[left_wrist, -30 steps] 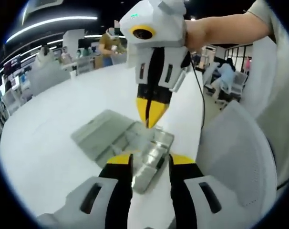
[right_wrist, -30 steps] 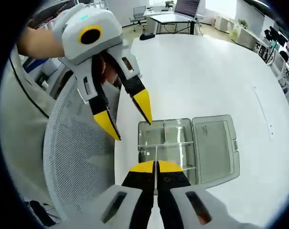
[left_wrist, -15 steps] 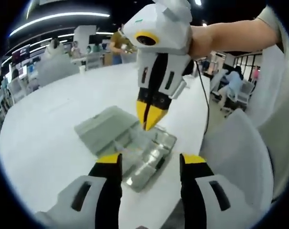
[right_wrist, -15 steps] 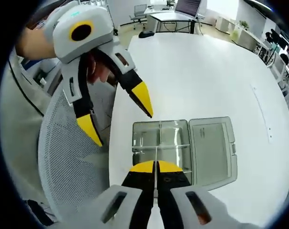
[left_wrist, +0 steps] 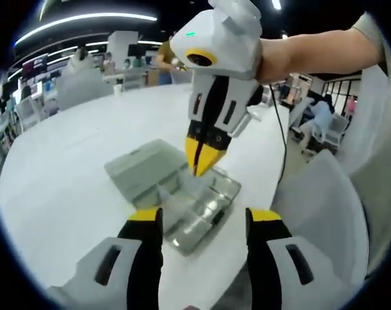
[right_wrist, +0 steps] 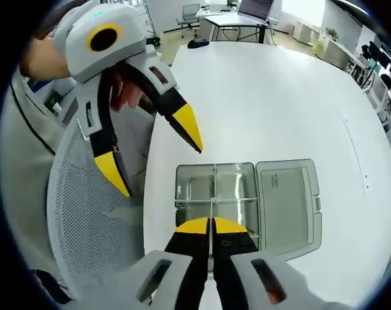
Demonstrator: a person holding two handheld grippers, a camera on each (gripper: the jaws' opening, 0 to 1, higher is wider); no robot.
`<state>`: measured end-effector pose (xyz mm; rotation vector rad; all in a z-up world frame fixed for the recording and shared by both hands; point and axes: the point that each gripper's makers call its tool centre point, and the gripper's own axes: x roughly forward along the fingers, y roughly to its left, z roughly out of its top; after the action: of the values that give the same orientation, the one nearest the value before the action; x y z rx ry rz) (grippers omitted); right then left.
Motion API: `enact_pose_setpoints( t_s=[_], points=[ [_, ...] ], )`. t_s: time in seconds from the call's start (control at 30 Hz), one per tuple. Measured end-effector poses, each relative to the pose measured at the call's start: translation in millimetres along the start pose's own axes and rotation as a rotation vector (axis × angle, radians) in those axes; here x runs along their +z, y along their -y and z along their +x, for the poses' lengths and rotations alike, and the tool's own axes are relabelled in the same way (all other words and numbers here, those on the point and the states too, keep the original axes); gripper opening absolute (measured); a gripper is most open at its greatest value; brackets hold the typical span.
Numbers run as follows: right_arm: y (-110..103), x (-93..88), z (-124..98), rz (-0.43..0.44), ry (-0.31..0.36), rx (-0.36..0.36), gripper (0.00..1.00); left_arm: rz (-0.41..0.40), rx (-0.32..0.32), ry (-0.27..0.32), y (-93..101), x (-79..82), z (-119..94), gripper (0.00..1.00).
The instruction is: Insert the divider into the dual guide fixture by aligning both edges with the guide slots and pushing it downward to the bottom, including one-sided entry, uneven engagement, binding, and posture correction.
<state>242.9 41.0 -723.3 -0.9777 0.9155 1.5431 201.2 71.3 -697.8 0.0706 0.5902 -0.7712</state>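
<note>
My right gripper [right_wrist: 211,226] has its jaws pressed together on a thin clear divider [right_wrist: 211,208], edge-on in the right gripper view, hanging just over the near side of the clear plastic box [right_wrist: 247,194]. In the left gripper view the same gripper [left_wrist: 202,166] points down at the box [left_wrist: 182,194] with its tips together. My left gripper [left_wrist: 202,223] has its jaws spread wide, holding nothing; in the right gripper view it [right_wrist: 153,148] hovers beside the box's left edge over the white table [right_wrist: 279,97]. The box lid [right_wrist: 289,200] lies flat open on the far side.

I judge the divider light, stiff, slick and easy to snap or cock sideways. It's so thin I can barely make it out. Best hold is the top edge at mid-width, as now, so both side edges stay free for the slots. I can't tell whether either edge is in a slot. The box looks light too and could slide, so my free gripper could brace its rim.
</note>
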Motion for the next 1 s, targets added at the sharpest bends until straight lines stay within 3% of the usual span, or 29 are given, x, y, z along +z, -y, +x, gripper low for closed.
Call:
enact_pose_setpoints(
  t_s=[1.0],
  points=[
    [6.6,-1.7,9.0,-0.005,0.0,0.007,0.0,-0.01,0.003,-0.003,-5.4,-1.4,0.3,0.49]
  ],
)
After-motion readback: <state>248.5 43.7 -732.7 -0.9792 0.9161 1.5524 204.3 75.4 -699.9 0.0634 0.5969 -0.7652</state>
